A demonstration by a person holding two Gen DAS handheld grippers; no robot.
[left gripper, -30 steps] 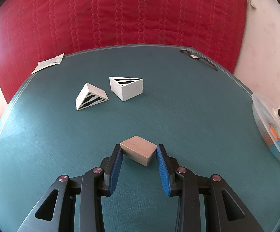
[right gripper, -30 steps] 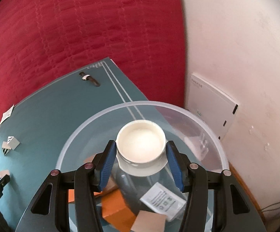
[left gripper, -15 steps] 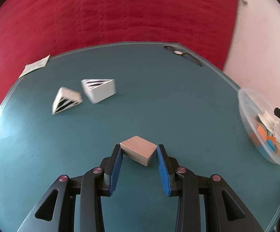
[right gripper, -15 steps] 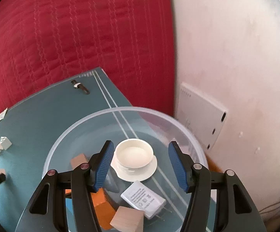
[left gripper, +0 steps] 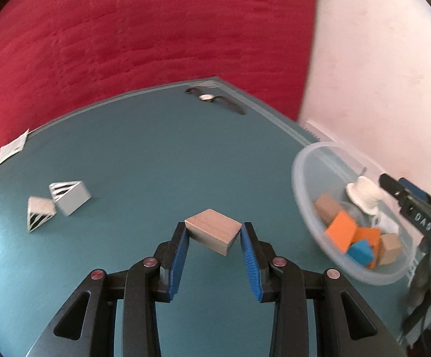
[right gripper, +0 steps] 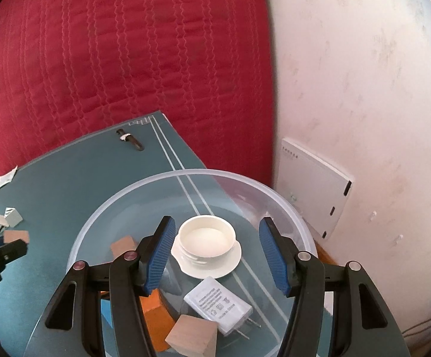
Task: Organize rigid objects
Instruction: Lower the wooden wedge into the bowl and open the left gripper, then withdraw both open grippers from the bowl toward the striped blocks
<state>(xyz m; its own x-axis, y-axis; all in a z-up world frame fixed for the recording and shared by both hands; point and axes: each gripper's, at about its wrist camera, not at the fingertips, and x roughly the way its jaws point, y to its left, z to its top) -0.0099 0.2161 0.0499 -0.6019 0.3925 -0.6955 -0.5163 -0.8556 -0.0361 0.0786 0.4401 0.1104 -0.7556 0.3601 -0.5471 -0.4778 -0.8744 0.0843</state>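
At far left on the tabletop [left gripper: 144, 160] lie a paper slip [left gripper: 11, 148] and two striped wedges [left gripper: 55, 205], touching each other and well apart from everything else. Your left tool [left gripper: 213, 233] pinches a plain wooden block [left gripper: 213, 232] by two opposite corners, clear of the tabletop. Expect the main hazard here: a corner grip gives the pads little flat contact, so the block may pivot or drop if you swing it quickly. The block is pale, square-faced, sharp-edged and unpainted; judge it light and rigid.

To the right, a watch [left gripper: 212, 98] lies near the far edge. Farther right stands the clear bowl [left gripper: 300, 178], near the tabletop's corner. It holds wooden, orange and blue blocks, a white cap [right gripper: 206, 239] and a white adapter [right gripper: 217, 305].

Your right tool [right gripper: 217, 248] hangs over the bowl, jaws spread and empty, the cap lying loose below them. Clear this tool before delivering the block; otherwise the two tools may collide above the bowl. A hard drop may also nudge the bowl toward the edge.
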